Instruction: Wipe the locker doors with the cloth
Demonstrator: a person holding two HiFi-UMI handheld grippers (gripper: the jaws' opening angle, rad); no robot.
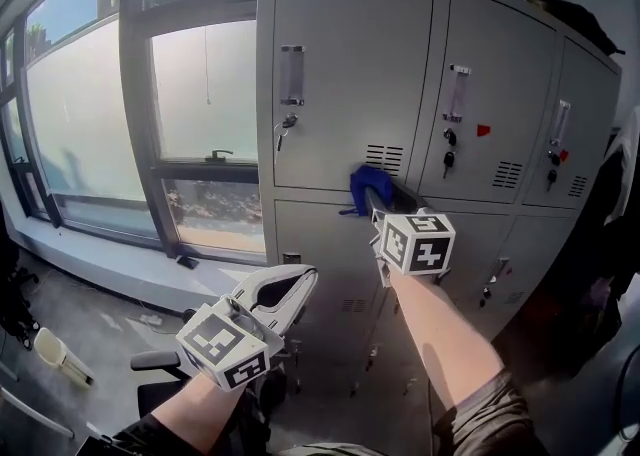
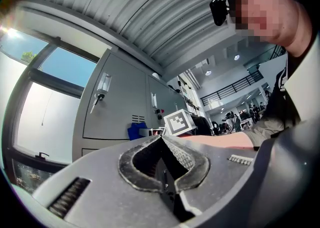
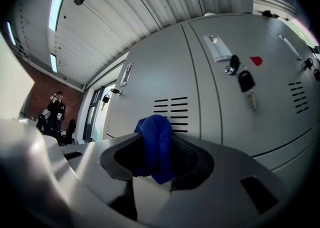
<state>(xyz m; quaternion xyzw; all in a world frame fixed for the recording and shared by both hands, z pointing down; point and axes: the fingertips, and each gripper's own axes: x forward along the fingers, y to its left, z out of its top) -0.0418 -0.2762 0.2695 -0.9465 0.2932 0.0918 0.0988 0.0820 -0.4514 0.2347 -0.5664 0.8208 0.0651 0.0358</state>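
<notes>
Left gripper (image 1: 298, 286) is held low, well apart from the lockers, jaws together, nothing between them. Bunched blue fabric cloth (image 1: 366, 184) is clamped in right gripper (image 1: 376, 206), positioned at the lower right corner of grey metal upper-left locker door (image 1: 340, 74), just under vent slots (image 1: 384, 158).
</notes>
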